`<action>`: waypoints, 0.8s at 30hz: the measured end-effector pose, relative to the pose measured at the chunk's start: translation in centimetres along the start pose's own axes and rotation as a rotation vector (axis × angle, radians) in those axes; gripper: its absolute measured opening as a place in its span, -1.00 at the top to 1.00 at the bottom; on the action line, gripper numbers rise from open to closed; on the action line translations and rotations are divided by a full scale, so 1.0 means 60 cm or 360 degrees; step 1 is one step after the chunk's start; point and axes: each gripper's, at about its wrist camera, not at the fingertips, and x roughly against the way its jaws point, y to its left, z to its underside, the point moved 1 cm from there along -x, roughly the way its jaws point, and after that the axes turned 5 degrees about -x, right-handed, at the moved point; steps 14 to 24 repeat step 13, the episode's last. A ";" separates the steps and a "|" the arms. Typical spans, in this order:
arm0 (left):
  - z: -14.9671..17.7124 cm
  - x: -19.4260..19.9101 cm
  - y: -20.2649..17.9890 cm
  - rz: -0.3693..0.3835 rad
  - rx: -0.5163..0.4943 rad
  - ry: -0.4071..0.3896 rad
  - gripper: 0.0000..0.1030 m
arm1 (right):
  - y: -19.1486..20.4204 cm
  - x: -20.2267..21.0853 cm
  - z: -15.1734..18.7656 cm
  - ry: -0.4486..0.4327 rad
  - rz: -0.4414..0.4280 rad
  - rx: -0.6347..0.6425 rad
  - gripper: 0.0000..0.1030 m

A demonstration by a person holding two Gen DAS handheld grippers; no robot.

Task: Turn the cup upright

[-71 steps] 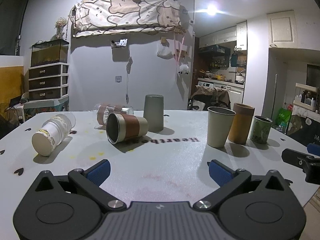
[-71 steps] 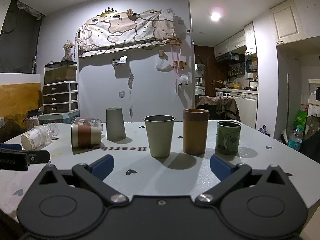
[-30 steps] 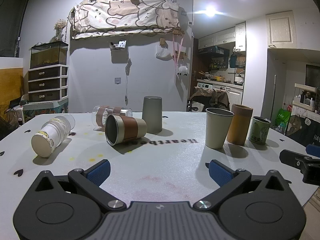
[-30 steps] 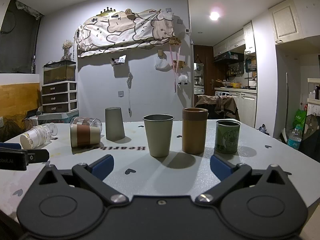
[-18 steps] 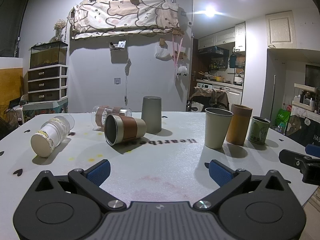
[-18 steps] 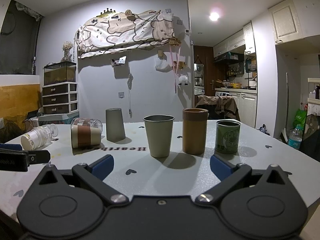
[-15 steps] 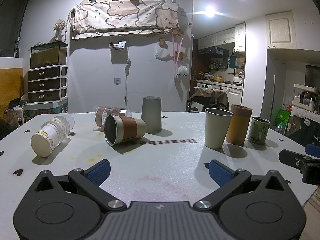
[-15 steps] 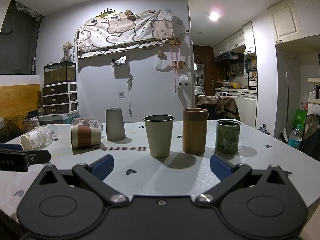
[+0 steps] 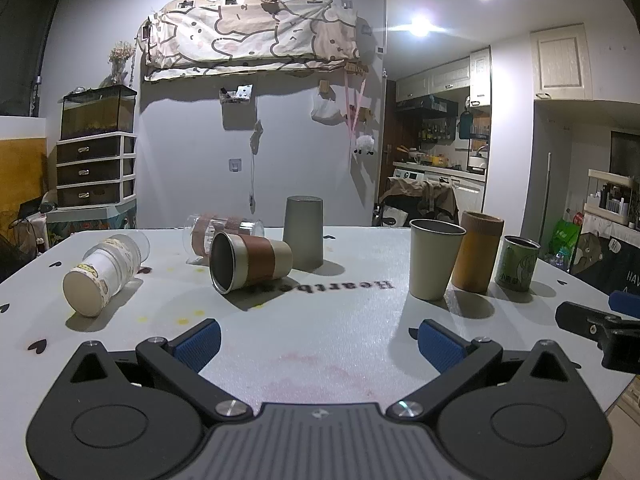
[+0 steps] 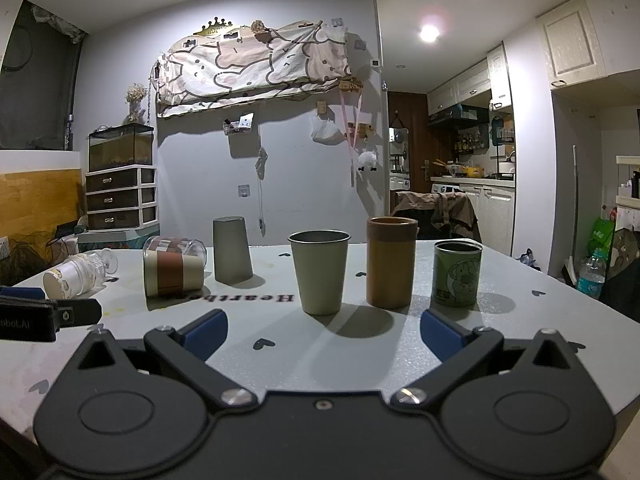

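Observation:
A steel cup with a brown band [image 9: 250, 259] lies on its side on the white table [image 9: 320, 320], mouth toward me; it also shows in the right wrist view [image 10: 174, 273]. A clear glass with a brown band [image 9: 218, 232] lies behind it. A white cup [image 9: 104, 272] lies on its side at the left. A grey cup [image 9: 303, 232] stands upside down. My left gripper [image 9: 318, 342] is open and empty, short of the cups. My right gripper [image 10: 322, 332] is open and empty in front of the upright cups.
Three cups stand upright at the right: a beige steel cup [image 10: 320, 272], a brown cup [image 10: 391, 261] and a green can [image 10: 456, 273]. The right gripper's tip shows at the left view's right edge [image 9: 596, 324]. The table's right edge [image 10: 600, 308] is close.
Nothing has visibly changed apart from a very slight drift of the left wrist view. Both grippers stay open and the cups have not moved.

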 end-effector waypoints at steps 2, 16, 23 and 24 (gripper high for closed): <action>0.001 0.000 0.001 -0.0001 0.0000 0.0000 -1.00 | 0.000 0.000 0.000 -0.0001 0.0000 0.0000 -1.00; -0.002 0.003 -0.003 0.0002 -0.0005 -0.0002 -1.00 | -0.001 0.000 0.000 -0.0001 0.0000 0.0000 -1.00; -0.002 0.003 -0.003 0.0002 -0.0005 -0.0002 -1.00 | -0.001 0.000 0.000 -0.0001 0.0000 0.0000 -1.00; -0.002 0.003 -0.003 0.0002 -0.0005 -0.0002 -1.00 | -0.001 0.000 0.000 -0.0001 0.0000 0.0000 -1.00</action>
